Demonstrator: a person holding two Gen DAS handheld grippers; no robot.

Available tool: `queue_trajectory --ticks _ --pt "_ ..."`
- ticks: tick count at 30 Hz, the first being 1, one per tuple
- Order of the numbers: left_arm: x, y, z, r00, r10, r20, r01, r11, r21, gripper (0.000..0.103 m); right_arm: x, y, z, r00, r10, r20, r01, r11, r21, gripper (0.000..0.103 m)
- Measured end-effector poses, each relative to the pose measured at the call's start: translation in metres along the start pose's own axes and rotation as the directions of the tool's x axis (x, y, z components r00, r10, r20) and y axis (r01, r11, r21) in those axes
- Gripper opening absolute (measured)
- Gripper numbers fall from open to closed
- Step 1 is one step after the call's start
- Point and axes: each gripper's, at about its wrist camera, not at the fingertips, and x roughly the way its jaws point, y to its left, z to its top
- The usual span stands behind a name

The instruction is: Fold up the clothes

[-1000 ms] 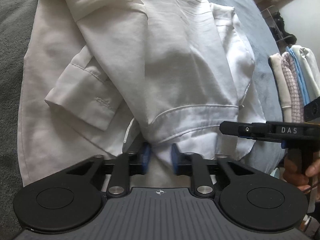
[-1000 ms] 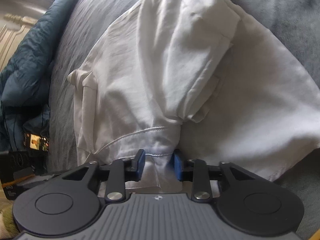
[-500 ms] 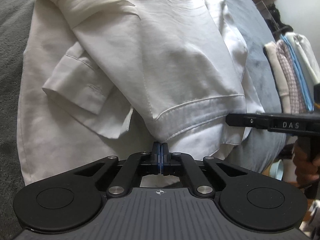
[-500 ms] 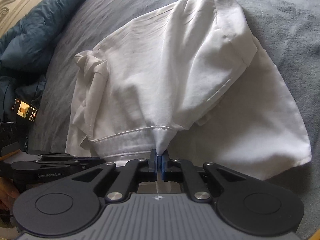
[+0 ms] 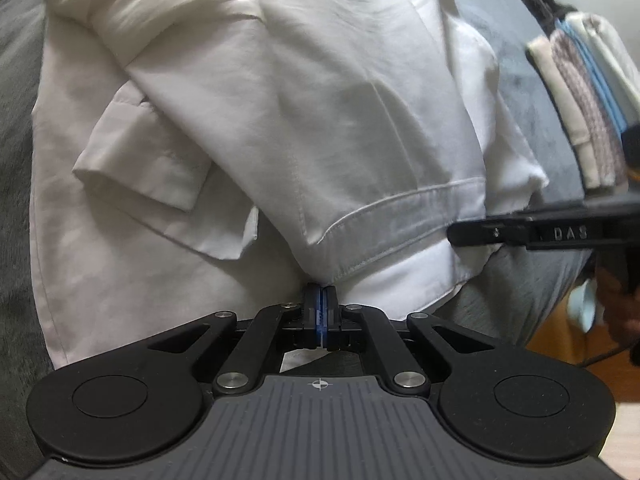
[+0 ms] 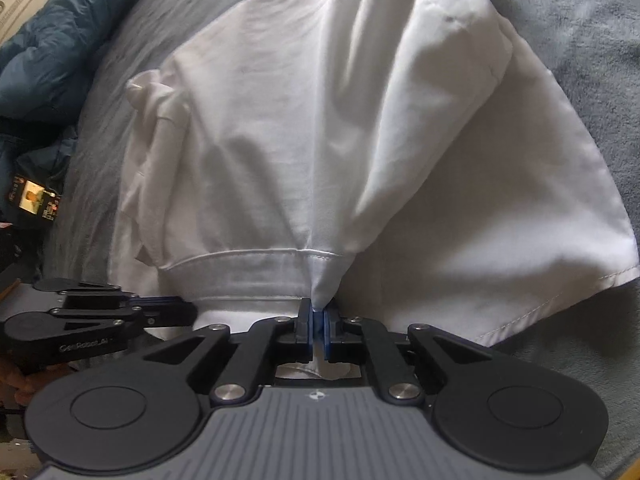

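white shirt (image 5: 280, 128), creased, sleeves folded in, spread on grey blanket (image 6: 580, 20) ahead of both fingertips; hem corners pinched tight in left gripper (image 5: 320, 300) and right gripper (image 6: 318, 322); folded clothes stacked (image 5: 580, 112) beyond right.

"das" on the right gripper (image 5: 460, 236); "genrobot.ai" on the left gripper (image 6: 188, 312)

Right claw (image 6: 319, 322) pinching white shirt (image 6: 304, 140) hem (pulled taut), grey bedding (image 6: 592, 20), left claw (image 6: 176, 312) alongside

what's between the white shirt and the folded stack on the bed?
Bare grey bed cover only, between white shirt and folded stack; shows in left wrist view.
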Motion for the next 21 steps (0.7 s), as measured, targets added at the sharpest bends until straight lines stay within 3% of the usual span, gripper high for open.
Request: queue_trajectory --ticks 2,4,6,10,13,16,19,21 --pt "-0.004 -0.002 0.0 1.0 0.005 0.0 -0.005 1.0 0.017 0.0 -0.002 0.0 -0.001 1.0 -0.003 0.0 0.003 1.0 0.0 0.01" --pt "-0.012 -0.002 0.0 1.0 0.007 0.005 -0.007 1.0 0.029 0.005 -0.01 -0.002 -0.001 1.0 -0.01 0.009 0.01 1.0 -0.006 0.028" --pt "-0.025 -0.001 -0.001 0.999 0.032 0.029 -0.033 0.998 0.049 0.008 -0.023 -0.001 -0.003 0.999 -0.031 0.035 0.031 0.999 -0.011 0.031" --pt "-0.057 0.0 0.004 0.989 0.035 0.14 -0.048 0.995 0.089 0.008 -0.062 0.003 -0.005 0.987 -0.054 0.154 0.064 0.996 -0.058 0.028" --pt "-0.061 -0.01 0.017 0.982 -0.036 0.188 0.01 0.991 0.135 0.008 -0.077 0.014 0.004 0.971 -0.016 0.24 0.049 0.99 -0.132 0.021" --pt "-0.038 -0.023 0.025 0.988 -0.066 0.137 0.037 0.978 0.204 0.008 -0.066 0.027 0.013 0.973 0.015 0.232 0.04 0.972 -0.23 0.015" --pt "0.0 -0.027 0.019 0.997 -0.037 0.06 0.023 0.973 0.232 0.009 -0.041 0.031 0.013 0.982 0.02 0.186 0.041 0.946 -0.321 0.014" --pt "0.01 -0.025 0.013 0.998 -0.017 0.056 0.003 0.969 0.248 0.009 -0.017 0.031 0.009 0.988 -0.017 0.15 0.07 0.931 -0.358 0.014"
